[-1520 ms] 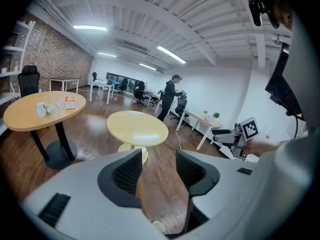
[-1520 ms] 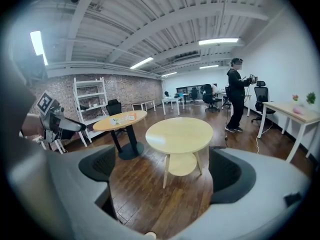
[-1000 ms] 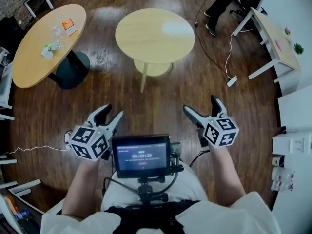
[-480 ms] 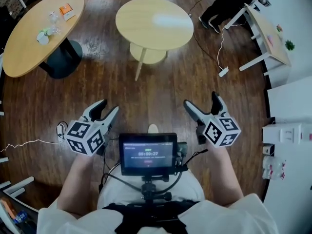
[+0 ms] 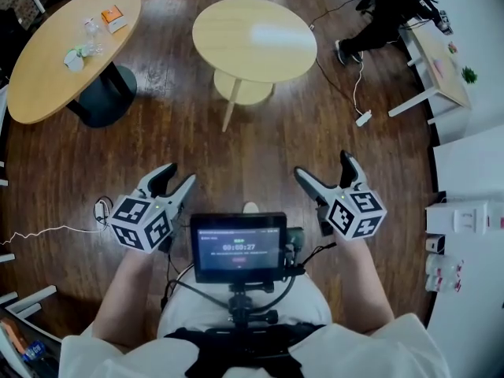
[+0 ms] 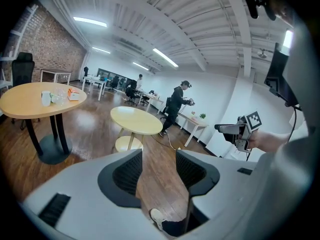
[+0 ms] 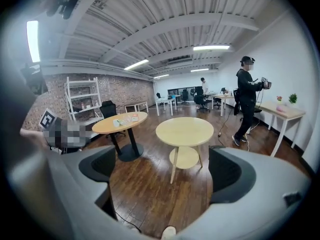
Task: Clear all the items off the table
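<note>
Dark wood floor (image 5: 260,164), open office. We hold both grippers low, monitor (image 5: 239,247) between them. Left gripper (image 5: 179,176): jaws narrowly apart, only floor between. Right gripper (image 5: 323,168): jaws wide, holding nothing. Round table (image 5: 253,39) ahead of both. Oval table (image 5: 47,85) far ahead-left of left gripper carries white cup (image 5: 73,60), orange packet (image 5: 113,16).
</note>
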Motion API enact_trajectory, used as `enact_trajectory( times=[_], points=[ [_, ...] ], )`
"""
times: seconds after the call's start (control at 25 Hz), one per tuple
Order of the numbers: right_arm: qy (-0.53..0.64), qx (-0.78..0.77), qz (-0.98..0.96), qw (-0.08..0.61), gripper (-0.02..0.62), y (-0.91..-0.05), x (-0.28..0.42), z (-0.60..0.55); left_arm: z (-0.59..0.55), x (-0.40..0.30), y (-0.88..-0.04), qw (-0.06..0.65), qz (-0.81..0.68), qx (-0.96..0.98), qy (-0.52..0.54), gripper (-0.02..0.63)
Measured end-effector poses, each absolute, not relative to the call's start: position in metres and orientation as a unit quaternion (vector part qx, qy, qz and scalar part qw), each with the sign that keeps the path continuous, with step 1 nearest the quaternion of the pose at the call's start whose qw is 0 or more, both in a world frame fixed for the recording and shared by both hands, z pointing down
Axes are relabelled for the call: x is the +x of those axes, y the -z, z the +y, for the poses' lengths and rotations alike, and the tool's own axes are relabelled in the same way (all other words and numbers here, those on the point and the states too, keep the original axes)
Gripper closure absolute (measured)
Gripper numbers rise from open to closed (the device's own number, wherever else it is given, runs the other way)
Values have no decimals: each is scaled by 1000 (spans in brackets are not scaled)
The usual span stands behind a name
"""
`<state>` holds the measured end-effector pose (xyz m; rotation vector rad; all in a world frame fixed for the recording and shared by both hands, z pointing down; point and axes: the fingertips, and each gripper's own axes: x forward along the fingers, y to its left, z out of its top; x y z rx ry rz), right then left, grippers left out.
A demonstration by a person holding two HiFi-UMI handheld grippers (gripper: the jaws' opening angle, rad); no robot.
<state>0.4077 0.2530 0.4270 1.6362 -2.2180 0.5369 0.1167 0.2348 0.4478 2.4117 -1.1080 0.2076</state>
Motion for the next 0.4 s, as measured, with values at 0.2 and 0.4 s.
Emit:
enact_trajectory(
  times=[0.2, 0.4],
  points=[
    [-172, 564, -787, 180, 6, -426, 408, 242, 230, 120, -447, 236, -412, 877, -75, 397],
    [-168, 562, -788, 186, 6, -424, 413, 231, 222, 125, -443, 235, -415, 876, -73, 397]
  ],
)
